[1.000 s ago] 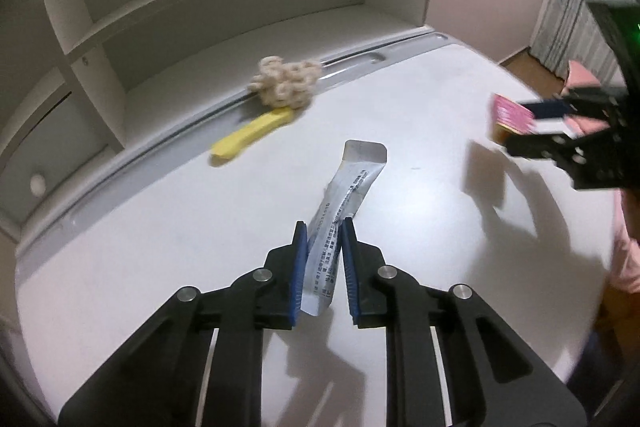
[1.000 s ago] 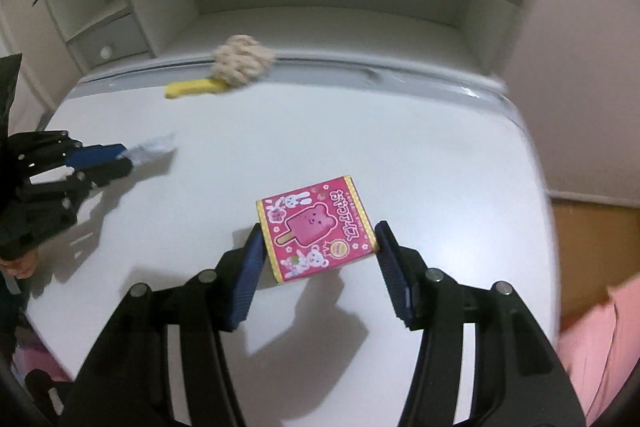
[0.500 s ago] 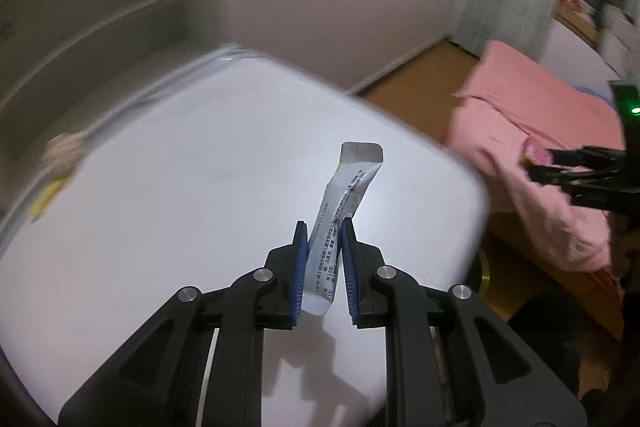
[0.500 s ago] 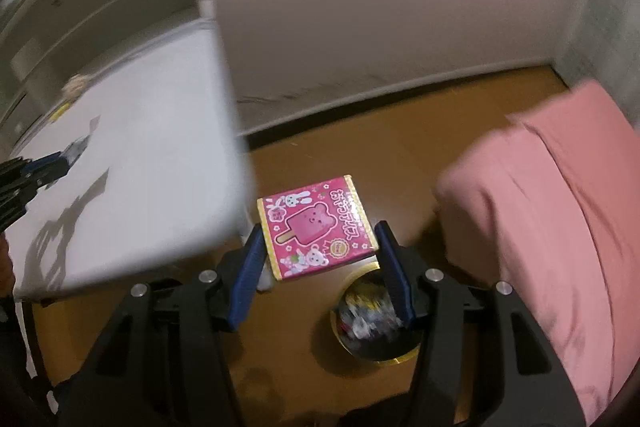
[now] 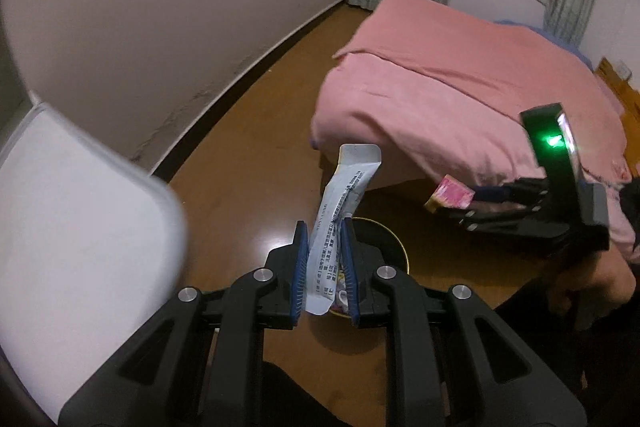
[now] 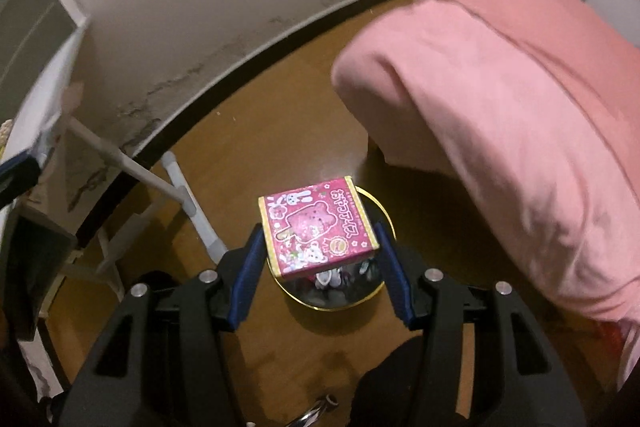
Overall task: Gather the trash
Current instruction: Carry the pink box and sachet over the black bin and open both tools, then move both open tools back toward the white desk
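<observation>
My left gripper [image 5: 325, 241] is shut on a long white sachet wrapper [image 5: 340, 211] that sticks up between its blue pads. Below it on the floor sits a round bin with a yellow rim [image 5: 394, 239], partly hidden by the fingers. My right gripper [image 6: 320, 243] is shut on a pink snack box [image 6: 316, 227] with a bear ice-pop picture, held flat above the same bin [image 6: 352, 301], which has trash inside. In the left wrist view the right gripper [image 5: 460, 205] shows at the right with the pink box [image 5: 450, 197] in it.
A bed with a pink blanket [image 6: 520, 115] stands to the right of the bin. The white table's edge [image 5: 80, 211] is at the left, its legs [image 6: 184, 195] beside the bin. Brown wooden floor [image 6: 260, 131] runs up to a white wall [image 5: 180, 7].
Both grippers have swung away from the white table and down over the floor, carrying the sachet and the pink box. The bin now lies under both of them.
</observation>
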Demonstrator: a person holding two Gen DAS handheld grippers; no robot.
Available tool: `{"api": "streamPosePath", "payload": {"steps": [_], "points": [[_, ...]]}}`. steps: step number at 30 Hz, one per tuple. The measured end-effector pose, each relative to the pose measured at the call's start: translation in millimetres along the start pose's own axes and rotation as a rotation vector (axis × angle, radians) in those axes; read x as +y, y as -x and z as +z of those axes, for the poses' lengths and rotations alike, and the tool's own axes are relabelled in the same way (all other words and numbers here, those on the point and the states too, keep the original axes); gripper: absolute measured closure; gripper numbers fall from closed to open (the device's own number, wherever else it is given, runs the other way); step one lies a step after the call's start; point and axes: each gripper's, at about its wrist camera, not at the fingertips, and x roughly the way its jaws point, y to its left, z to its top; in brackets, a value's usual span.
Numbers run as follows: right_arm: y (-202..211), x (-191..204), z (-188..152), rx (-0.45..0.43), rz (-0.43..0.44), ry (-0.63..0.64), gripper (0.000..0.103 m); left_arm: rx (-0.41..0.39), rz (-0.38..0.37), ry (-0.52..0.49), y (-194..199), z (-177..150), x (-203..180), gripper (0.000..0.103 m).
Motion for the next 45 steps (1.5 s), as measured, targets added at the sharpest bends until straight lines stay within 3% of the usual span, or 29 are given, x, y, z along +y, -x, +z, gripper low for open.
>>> {"api": "streamPosePath", "payload": {"steps": [13,18,19,21,26,37,38,41,44,45], "points": [[-76.8,-33.1,-32.5,0.111,0.018,-0.093,0.049,0.12,-0.026,-0.013,-79.9,-16.2,-15.2,0.087],[-83.2,-34.2,-31.1,0.107,0.045,-0.1,0.046,0.14,-0.028,-0.012,-90.1,-21.6,-17.6,0.087],[-84.3,-33.6,-30.4,0.108,0.054,-0.102,0.035,0.144,-0.03,-0.013,-95.3,-20.9,-17.3,0.087],[-83.8,-32.5,-28.2,0.1,0.054,-0.102,0.027,0.152,-0.031,-0.014,-104.0,-19.3,-17.8,0.087],[-81.6,-35.0,-27.9,0.092,0.05,-0.116,0.027,0.166,-0.042,-0.018,-105.9,-22.2,-19.2,0.087],[-65.2,-71.0,-29.2,0.023,0.031,-0.277,0.027,0.188,-0.106,-0.042,-126.2,-15.7,-36.8,0.087],[-63.1,-74.7,-29.8,0.015,0.025,-0.293,0.027,0.189,-0.107,-0.041,-129.1,-13.9,-38.8,0.082],[-59.1,-79.8,-31.9,0.006,0.022,-0.317,0.026,0.189,-0.1,-0.037,-135.5,-8.8,-44.0,0.05],[-59.5,-83.6,-31.9,0.009,0.028,-0.325,0.026,0.185,-0.094,-0.055,-136.0,-8.2,-49.3,0.046],[-59.5,-83.7,-32.1,0.011,0.03,-0.323,0.026,0.187,-0.096,-0.059,-135.1,-9.3,-49.8,0.04]]}}
